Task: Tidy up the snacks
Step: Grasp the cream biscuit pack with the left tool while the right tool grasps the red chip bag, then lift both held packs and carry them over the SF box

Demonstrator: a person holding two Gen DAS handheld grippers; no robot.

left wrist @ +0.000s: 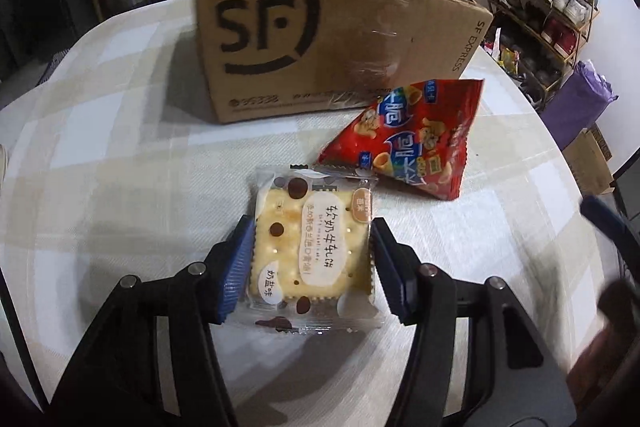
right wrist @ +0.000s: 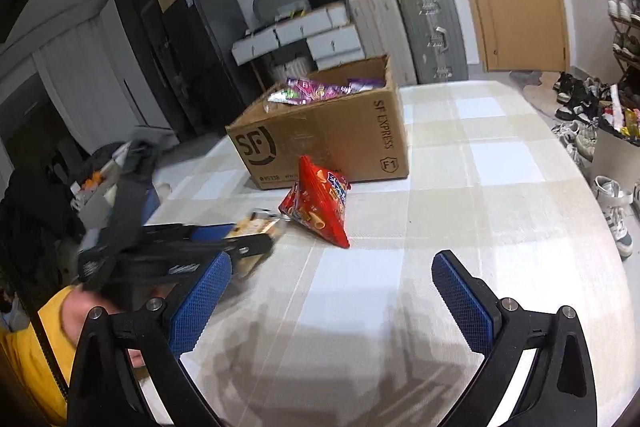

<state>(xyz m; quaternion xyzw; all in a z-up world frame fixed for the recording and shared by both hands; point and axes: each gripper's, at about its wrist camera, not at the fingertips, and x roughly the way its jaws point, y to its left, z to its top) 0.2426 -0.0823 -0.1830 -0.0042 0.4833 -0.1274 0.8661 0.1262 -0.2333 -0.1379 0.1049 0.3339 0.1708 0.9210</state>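
1. Lying flat on the checked tablecloth (left wrist: pixel 120 163), label up, between the blue pads: the cracker packet (left wrist: pixel 314 251), in clear wrap, nearer the camera than everything else on the table.
2. Straddling that packet with the left gripper (left wrist: pixel 314 259); the left pad touching or nearly touching the wrapper's edge, the right pad just beside the other edge. Jaws standing at a middling width, not visibly squeezing the wrap; firm grip not confirmed.
3. Judging the step in hand: picking the cracker packet off the table, at the point of closing on it.
4. Calling next, probably, for a little more closing until the pads pinch the biscuit's sides, then lifting and carrying toward the cardboard box (left wrist: pixel 340 39). Worth minding: slippery film and a brittle biscuit, so a gentle squeeze.
5. Resting just beyond the packet, its corner touching or overlapping the wrapper's far edge: the red snack bag (left wrist: pixel 404 139), puffed and tilted, close in front of the box.
6. Standing open at the back of the table, the box already holding purple wrappers (right wrist: pixel 320 91).
7. Hovering low over bare cloth, well apart from both snacks: the right gripper (right wrist: pixel 332 291), jaws wide and empty.
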